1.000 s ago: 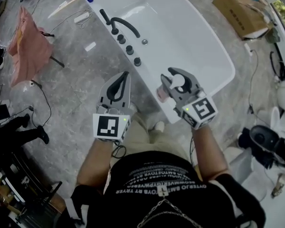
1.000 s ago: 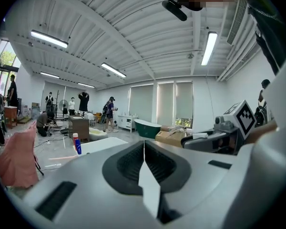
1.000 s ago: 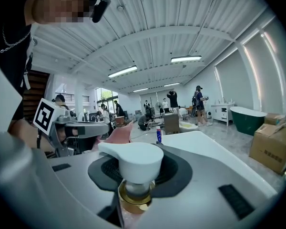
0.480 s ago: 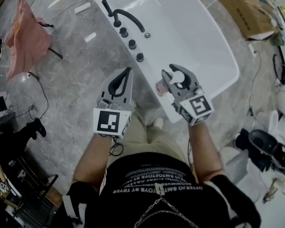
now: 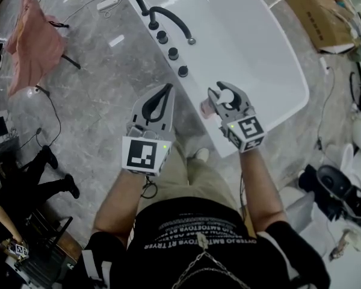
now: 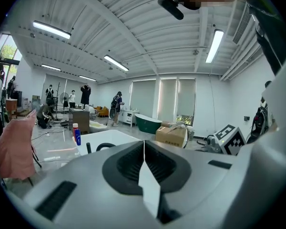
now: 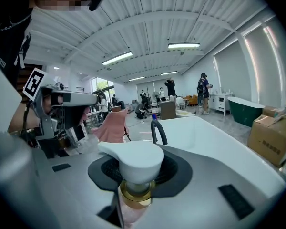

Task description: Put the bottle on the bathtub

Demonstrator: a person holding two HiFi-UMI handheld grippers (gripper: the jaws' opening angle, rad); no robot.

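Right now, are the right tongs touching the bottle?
Touching. The right gripper view shows the right tongs clamped on the bottle just under its white pump.

Bathtub (image 5: 271, 53) ahead of you, running away to upper right; faucet (image 5: 171, 20) and row of knobs (image 5: 173, 53) on its left rim. Your right tongs (image 5: 224, 90) over near end of that rim, bottle (image 5: 207, 108) between them. Your left tongs (image 5: 166, 88) just beside, to left, over floor (image 5: 102, 107) outside tub. Cardboard box (image 5: 322, 14) on floor beyond tub's right side. Cloth (image 5: 33, 41) far left, well apart from tub
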